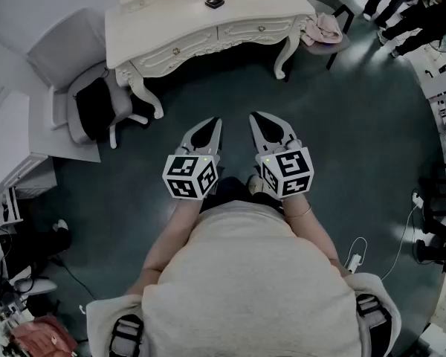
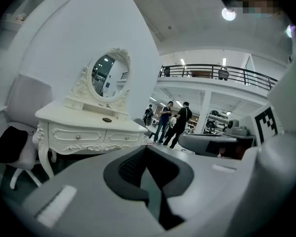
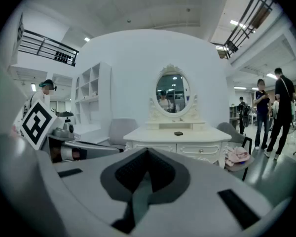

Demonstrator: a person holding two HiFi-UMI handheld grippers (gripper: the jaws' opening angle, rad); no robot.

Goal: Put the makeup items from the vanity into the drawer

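Surface (image 1: 163, 13) stands well ahead. Both forearms (image 1: 171, 236) reach forward at waist height, left tongs (image 1: 215, 121) and right tongs (image 1: 253, 116) side by side, each pinched closed, aimed at it. A small dark case (image 1: 214, 2) lies on top.

This is a big open hall, more a lab or studio than a home, with a bedroom corner set up inside it. At the far side, a cream vanity (image 1: 208, 32) with an oval mirror (image 3: 173, 94) stands against a curved white wall (image 3: 138, 58). White shelves (image 3: 92, 90) and a grey chair (image 1: 97, 106) are on its left. A chair with pink cloth (image 1: 323, 32) is on its right.

The surroundings are a workplace:
- a high ceiling with strip lights (image 3: 237, 23)
- an upper gallery with a dark railing (image 2: 222, 73)
- people (image 2: 180, 122) standing in a group on the right
- a power strip (image 1: 353, 261) with its cable on the dark floor (image 1: 357, 147)
- dark equipment stands (image 1: 438, 229) along the right edge
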